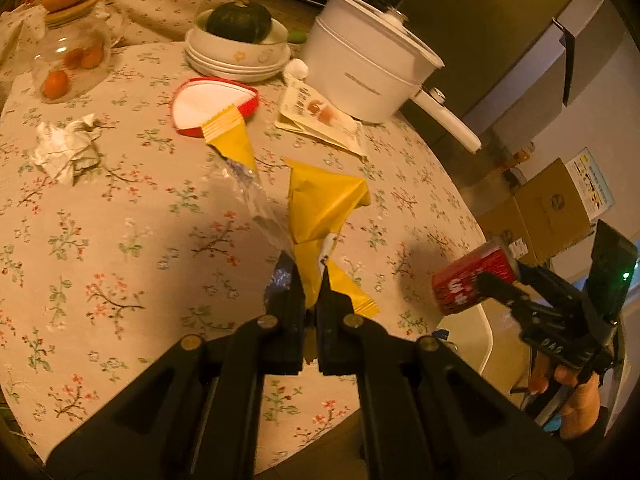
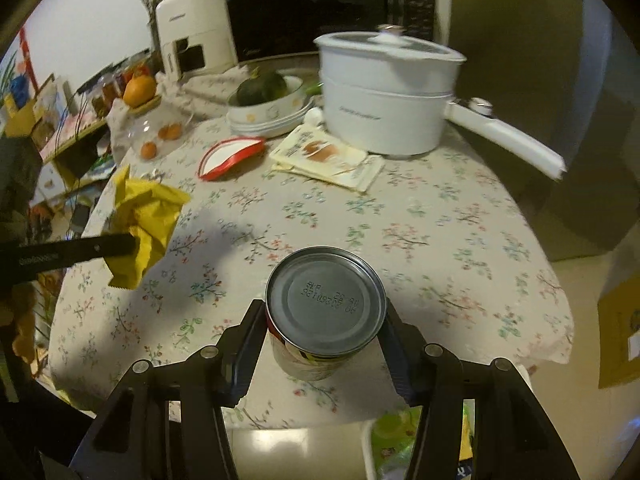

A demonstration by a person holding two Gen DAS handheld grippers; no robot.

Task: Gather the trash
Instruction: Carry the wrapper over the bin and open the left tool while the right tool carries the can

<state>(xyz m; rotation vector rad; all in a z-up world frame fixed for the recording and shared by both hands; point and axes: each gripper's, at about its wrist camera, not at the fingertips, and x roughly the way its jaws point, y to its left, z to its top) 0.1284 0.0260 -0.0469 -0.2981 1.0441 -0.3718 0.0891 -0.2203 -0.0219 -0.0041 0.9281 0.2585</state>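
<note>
1. Crumpled paper (image 1: 66, 148) lies on the floral tablecloth (image 1: 120, 260), far left.
2. The left gripper (image 1: 311, 280) pinches a yellow wrapper (image 1: 320, 208), lifted above the table.
3. The right gripper (image 2: 326, 320) clamps a red can (image 2: 325, 312), held over the table's near edge.
4. A white pot (image 2: 384, 100) stands behind.

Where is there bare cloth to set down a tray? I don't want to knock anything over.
The near half of the tablecloth is bare, from the white pot and cream pouch to the front edge. The far side is crowded: stacked bowls, red-rimmed lid, glass jar, crumpled paper.
</note>
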